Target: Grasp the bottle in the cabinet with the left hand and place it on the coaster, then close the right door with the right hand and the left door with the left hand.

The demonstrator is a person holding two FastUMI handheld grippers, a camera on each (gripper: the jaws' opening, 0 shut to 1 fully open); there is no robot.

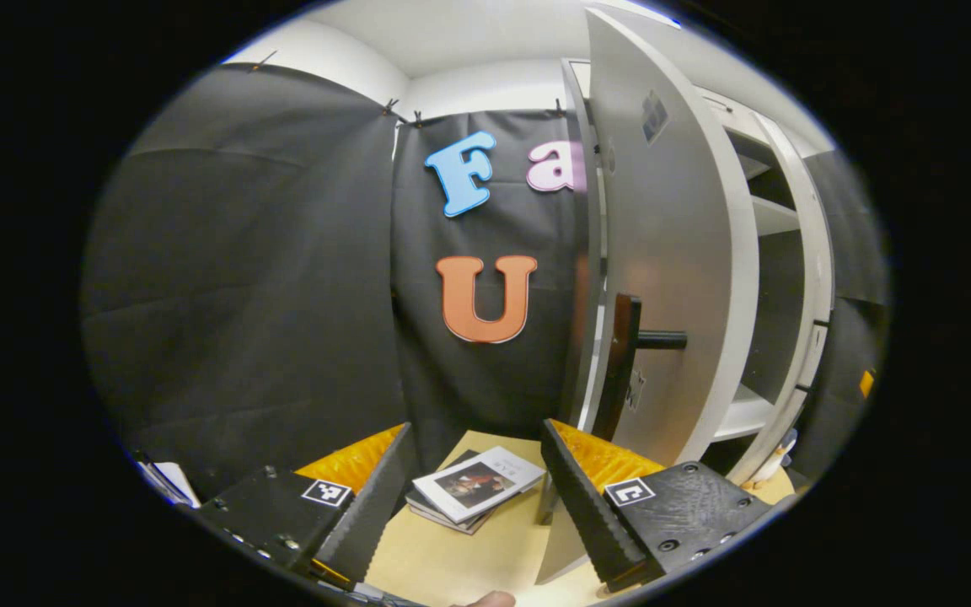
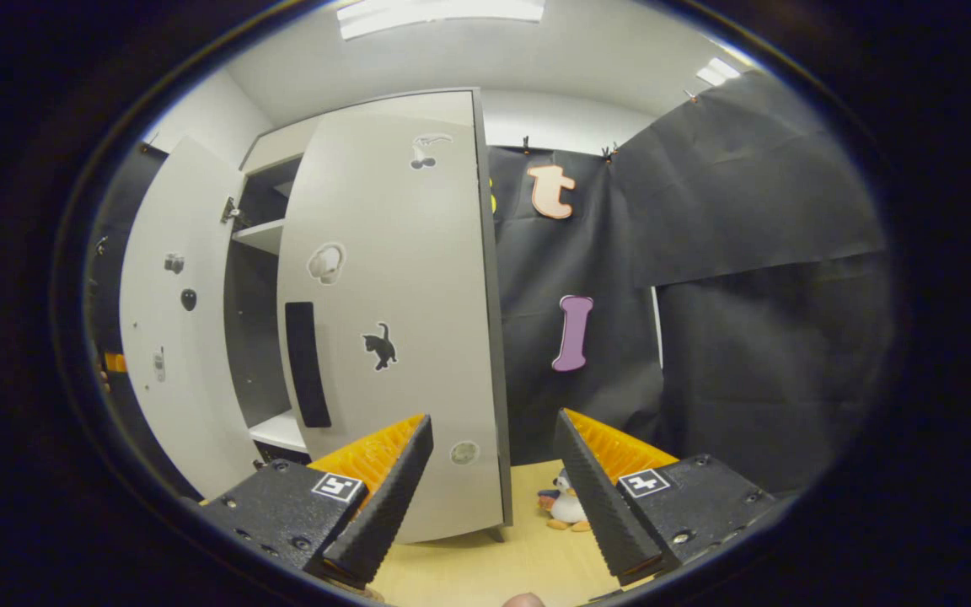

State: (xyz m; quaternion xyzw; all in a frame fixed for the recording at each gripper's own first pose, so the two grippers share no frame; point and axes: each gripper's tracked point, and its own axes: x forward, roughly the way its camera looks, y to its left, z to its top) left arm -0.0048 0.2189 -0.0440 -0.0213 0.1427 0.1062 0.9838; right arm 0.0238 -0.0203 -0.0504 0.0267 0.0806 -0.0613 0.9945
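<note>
Both claws, left claw [image 1: 473,506] and right claw [image 2: 490,497], gape empty; cabinet [image 1: 776,278] shelves look bare.

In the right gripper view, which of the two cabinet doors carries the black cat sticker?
The nearer door, the one with the dark upright handle just beyond the right gripper. The farther door at the left edge bears only small stickers, no cat.

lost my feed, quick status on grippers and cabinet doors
Left gripper open, empty. Right gripper open, empty, facing right door. Both doors open, left door swung wide. Magazines on table, nothing blocking either door.
</note>
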